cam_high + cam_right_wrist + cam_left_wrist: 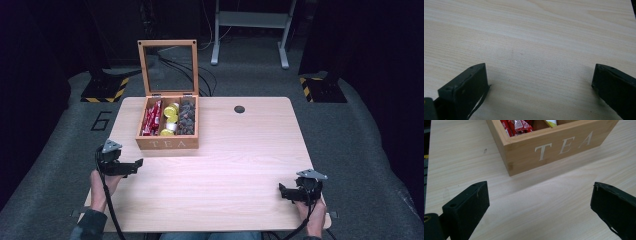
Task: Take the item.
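- Tea box (167,142) sat at the table's (240,165) far left, lid (168,67) raised upright behind it, the word TEA on its near wall.
- Three compartments ran front to back: red packets (151,118) on the left, yellow pods (171,117) in the middle, dark pieces (187,119) on the right.
- Left gripper (131,166) hovered near the box, just off its near-left corner; from the jaws the box lay at about 1 o'clock in the high view.
- In the left gripper view the box (554,150) stood ahead at 12 to 1 o'clock, its corner (510,167) closest, bare table (536,202) between it and the jaws.
- Left gripper's (539,205) jaws stood wide apart, nothing between them.
- Right gripper (286,192) was at the near-right edge, well apart from the box; from there the box lay at about 10 o'clock.
- Right gripper's (539,85) jaws were likewise spread wide, with plain wood (531,45) ahead.
- Long axis of the box ran left to right along the TEA face; the compartments ran across it, away from the person.
- Judged from this, the left hand (102,185) was much the nearer, and a short forward reach to the right would carry its jaws over the red packets' compartment first.
- A likely snag: the near wall stood between jaws and contents, so the gripper would need to come in from above.
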`<state>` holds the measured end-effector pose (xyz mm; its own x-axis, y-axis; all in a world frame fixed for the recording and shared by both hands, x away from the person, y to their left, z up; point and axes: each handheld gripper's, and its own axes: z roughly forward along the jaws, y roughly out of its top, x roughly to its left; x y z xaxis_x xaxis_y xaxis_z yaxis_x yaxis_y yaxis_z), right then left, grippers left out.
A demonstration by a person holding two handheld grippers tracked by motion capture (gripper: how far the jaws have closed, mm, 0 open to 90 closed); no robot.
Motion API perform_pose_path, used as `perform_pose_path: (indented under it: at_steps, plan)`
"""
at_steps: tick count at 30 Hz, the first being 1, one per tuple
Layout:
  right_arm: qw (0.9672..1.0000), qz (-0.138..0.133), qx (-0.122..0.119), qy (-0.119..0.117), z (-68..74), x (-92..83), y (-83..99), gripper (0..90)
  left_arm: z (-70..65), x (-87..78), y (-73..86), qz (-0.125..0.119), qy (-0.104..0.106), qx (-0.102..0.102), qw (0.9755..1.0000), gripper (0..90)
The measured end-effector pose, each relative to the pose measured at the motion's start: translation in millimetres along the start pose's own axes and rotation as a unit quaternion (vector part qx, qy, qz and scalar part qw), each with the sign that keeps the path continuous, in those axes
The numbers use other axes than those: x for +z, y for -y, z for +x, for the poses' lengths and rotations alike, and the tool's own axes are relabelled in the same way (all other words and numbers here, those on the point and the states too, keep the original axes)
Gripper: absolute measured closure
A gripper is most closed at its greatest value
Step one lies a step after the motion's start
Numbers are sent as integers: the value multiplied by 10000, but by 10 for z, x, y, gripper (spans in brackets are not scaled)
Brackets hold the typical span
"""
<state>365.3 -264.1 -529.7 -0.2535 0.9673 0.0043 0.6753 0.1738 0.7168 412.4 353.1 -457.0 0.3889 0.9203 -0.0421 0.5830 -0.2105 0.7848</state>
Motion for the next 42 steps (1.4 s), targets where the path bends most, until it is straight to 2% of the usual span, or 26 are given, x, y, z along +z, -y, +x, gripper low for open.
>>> perform_pose_path:
  at_steps: [8, 15, 17, 21, 22, 27, 29, 31, 33, 36, 39, 40, 42]
  plan:
    - [10000, -26, 34, -12, 6, -1, 1, 0, 8, 51, -207, -53, 29, 76, 10000, 30]
    - [10000, -40, 39, 2, 8, 2, 2, 0, 64, 113, -435, -128, 0, 38, 9999, 24]
    - [10000, -2, -31, 25, 2, -1, 4, 0, 63, 152, -502, -97, 11, 81, 9999, 24]
    - [10000, -9, -16, 24, 3, -1, 3, 0, 63, 241, -609, -21, 74, 124, 9999, 20]
    - [10000, -14, -4, 31, 5, 0, 3, 0, 57, 285, -656, 10, 28, 153, 9999, 15]
    - [10000, -31, 32, 9, 8, 1, 2, 0, 78, 352, -752, -68, 37, 81, 9999, 0]
    - [10000, -2, -27, 23, 3, -1, 4, 0, 93, 393, -796, -75, 66, 45, 9999, 4]
    - [10000, -3, -32, 23, 2, -1, 4, 0, 111, 439, -841, -81, 131, 5, 9999, 41]
    - [10000, -9, -18, 25, 4, -1, 4, 0, 121, 467, -866, -115, 133, 65, 9998, 98]
    - [10000, -19, 4, 25, 6, 0, 3, 0, 167, 539, -903, -96, 179, -44, 9998, 145]
    - [10000, -21, 5, 23, 5, 1, 3, 0, 197, 593, -933, -110, 163, -132, 9997, 147]
    - [10000, -7, -31, 24, 3, -1, 4, 0, 196, 630, -940, -105, 59, -65, 9999, 165]
    - [10000, -13, -21, 22, 3, -1, 4, 0, 195, 674, -936, -60, 55, -50, 10000, 217]
